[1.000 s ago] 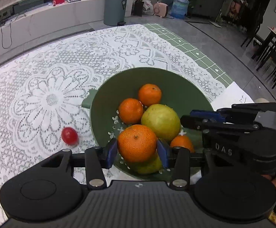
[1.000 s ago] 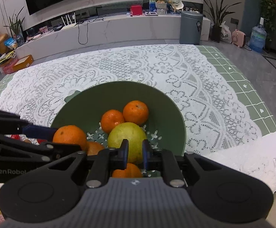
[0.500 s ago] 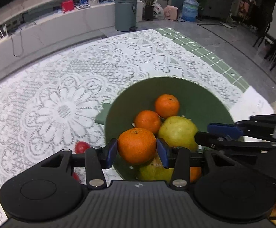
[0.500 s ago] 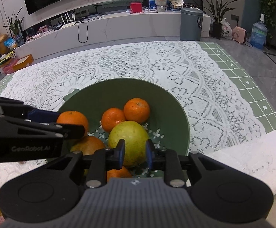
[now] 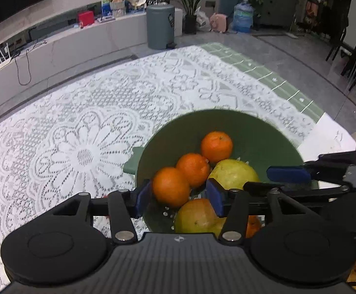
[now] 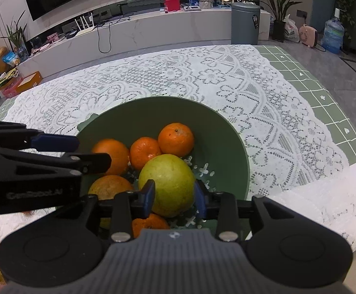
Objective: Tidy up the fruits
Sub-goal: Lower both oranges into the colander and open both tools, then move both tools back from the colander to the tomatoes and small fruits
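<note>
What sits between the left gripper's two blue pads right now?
In the left wrist view, an orange sits between the left gripper pads, over the green bowl; the jaws have just been opening, with a gap at the right pad.

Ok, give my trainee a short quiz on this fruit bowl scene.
1. True or false: the left gripper clamps a small orange tangerine.
2. What lies under the round green plastic bowl? A bare wood; B white lace tablecloth; C metal tray.
3. Which fruit in the bowl is largest?
Key: 1 false: its jaws have just been opening, and the tangerine sits between them with a gap. 2 B. 3 the yellow-green round fruit.
</note>
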`<state>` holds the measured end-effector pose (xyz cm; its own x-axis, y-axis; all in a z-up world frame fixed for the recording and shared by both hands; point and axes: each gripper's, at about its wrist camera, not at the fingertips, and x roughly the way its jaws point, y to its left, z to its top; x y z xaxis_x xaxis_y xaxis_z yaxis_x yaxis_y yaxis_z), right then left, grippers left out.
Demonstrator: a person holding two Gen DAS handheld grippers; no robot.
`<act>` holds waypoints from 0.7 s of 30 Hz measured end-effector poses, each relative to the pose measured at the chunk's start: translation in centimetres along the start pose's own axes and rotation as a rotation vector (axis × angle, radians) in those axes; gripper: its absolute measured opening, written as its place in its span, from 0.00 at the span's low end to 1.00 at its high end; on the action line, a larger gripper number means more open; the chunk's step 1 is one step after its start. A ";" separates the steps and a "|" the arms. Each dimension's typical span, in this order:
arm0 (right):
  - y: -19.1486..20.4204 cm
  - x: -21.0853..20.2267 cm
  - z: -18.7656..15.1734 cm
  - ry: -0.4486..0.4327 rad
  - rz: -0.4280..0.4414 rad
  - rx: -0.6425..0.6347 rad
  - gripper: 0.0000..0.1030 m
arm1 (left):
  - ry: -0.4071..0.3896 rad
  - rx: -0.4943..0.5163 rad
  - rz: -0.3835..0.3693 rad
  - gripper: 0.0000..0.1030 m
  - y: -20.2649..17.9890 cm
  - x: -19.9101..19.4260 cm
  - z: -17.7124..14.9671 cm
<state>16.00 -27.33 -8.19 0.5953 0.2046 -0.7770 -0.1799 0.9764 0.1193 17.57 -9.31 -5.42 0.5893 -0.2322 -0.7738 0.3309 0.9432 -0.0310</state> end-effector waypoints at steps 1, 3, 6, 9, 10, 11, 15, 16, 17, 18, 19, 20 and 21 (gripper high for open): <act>0.0 -0.1 0.0 -0.003 0.002 0.000 0.32 | -0.008 -0.002 0.000 0.63 0.0 -0.2 0.1; 0.1 -0.2 0.0 -0.009 0.003 -0.002 0.33 | -0.021 -0.012 0.003 0.63 0.0 -0.8 0.2; 0.1 -0.6 0.0 -0.025 0.013 -0.003 0.35 | -0.040 -0.025 0.010 0.63 0.0 -1.9 0.4; 0.3 -1.2 -0.1 -0.042 0.030 -0.008 0.35 | -0.049 -0.004 0.024 0.63 -0.2 -3.3 0.3; 0.4 -1.4 -0.1 -0.047 0.040 -0.015 0.35 | -0.048 0.005 0.031 0.63 -0.3 -3.8 0.3; 0.5 -1.6 -0.1 -0.054 0.052 -0.021 0.35 | -0.047 0.011 0.038 0.63 -0.4 -4.3 0.3; 1.4 -2.9 -0.2 -0.091 0.104 -0.059 0.43 | -0.045 0.019 0.081 0.63 0.0 -6.5 -0.2; 1.8 -3.2 -0.2 -0.100 0.120 -0.077 0.43 | -0.045 0.013 0.093 0.63 0.3 -7.0 -0.4; 2.2 -3.5 -0.2 -0.106 0.134 -0.091 0.44 | -0.047 0.006 0.102 0.63 0.5 -7.5 -0.6; 2.5 -3.9 -0.3 -0.113 0.152 -0.107 0.47 | -0.051 -0.005 0.112 0.63 0.8 -8.0 -0.8; 2.7 -4.4 -0.5 -0.123 0.167 -0.122 0.48 | -0.055 -0.019 0.119 0.63 1.1 -8.6 -1.1; 3.0 -4.9 -0.7 -0.137 0.180 -0.140 0.50 | -0.057 -0.034 0.123 0.63 1.3 -9.0 -1.2; 3.3 -5.3 -0.9 -0.149 0.189 -0.155 0.53 | -0.060 -0.052 0.124 0.63 1.6 -9.5 -1.5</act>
<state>11.57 -25.28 -4.20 0.6463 0.4007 -0.6494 -0.4094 0.9003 0.1481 11.41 -5.27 0.92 0.6671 -0.1251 -0.7344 0.2151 0.9762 0.0291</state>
